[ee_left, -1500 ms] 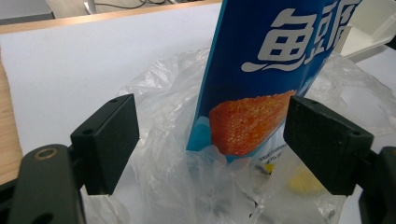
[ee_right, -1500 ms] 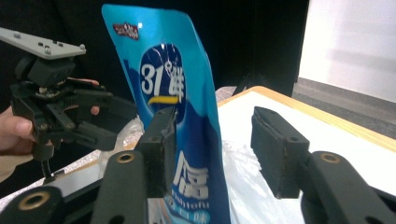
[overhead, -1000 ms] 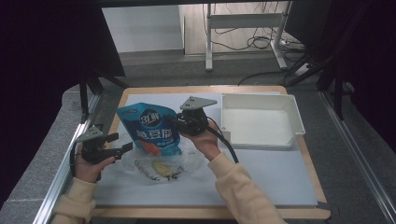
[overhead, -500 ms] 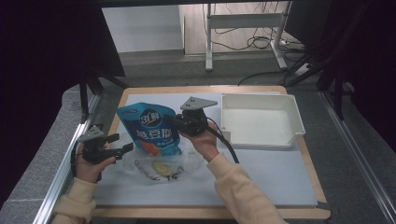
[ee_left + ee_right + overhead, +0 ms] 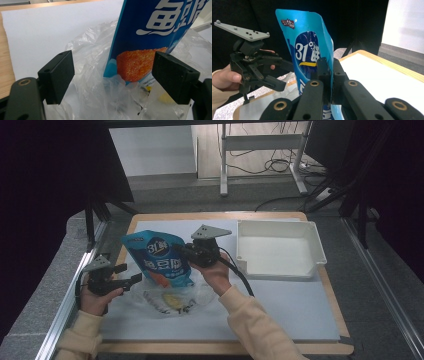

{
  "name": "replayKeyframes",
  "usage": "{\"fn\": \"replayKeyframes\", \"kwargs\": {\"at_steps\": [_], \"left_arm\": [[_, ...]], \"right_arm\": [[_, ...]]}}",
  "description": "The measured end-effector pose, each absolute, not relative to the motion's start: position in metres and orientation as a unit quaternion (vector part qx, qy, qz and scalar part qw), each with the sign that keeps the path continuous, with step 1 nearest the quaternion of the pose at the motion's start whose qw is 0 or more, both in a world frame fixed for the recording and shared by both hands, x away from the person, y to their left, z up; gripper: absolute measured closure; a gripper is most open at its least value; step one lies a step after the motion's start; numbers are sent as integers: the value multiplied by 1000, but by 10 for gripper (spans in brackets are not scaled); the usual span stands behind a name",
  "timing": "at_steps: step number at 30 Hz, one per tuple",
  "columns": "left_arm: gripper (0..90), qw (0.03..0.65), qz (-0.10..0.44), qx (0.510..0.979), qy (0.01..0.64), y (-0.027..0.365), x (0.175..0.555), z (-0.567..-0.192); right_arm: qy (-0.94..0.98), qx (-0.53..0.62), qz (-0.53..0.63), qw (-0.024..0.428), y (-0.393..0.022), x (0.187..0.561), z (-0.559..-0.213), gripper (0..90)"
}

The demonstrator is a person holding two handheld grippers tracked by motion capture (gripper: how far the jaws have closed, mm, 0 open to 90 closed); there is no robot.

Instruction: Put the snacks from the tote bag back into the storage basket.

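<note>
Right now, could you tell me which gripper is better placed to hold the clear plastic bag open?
Left, probably. The left gripper has open jaws straddling the clear plastic bag, while the right gripper is shut on the blue snack pouch.

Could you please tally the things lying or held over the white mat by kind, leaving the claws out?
Blue snack pouch: 1
Clear plastic bag: 1
White tray: 1
Total: 3
</note>
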State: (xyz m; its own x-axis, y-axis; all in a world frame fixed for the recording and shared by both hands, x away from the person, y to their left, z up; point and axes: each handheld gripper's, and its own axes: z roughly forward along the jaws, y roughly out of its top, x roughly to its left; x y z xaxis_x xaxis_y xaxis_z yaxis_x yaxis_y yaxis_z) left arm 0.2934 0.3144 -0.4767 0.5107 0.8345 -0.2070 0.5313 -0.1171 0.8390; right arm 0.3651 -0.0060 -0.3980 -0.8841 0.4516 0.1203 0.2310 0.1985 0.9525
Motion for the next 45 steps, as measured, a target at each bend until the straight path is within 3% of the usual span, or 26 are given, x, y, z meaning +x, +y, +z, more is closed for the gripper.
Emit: {"fn": "replayKeyframes", "kwargs": {"at_steps": [45], "left_arm": [[213, 464, 142, 735, 472, 323, 294, -480]], "right_arm": [[748, 210, 627, 51, 19, 367, -388, 891]]}}
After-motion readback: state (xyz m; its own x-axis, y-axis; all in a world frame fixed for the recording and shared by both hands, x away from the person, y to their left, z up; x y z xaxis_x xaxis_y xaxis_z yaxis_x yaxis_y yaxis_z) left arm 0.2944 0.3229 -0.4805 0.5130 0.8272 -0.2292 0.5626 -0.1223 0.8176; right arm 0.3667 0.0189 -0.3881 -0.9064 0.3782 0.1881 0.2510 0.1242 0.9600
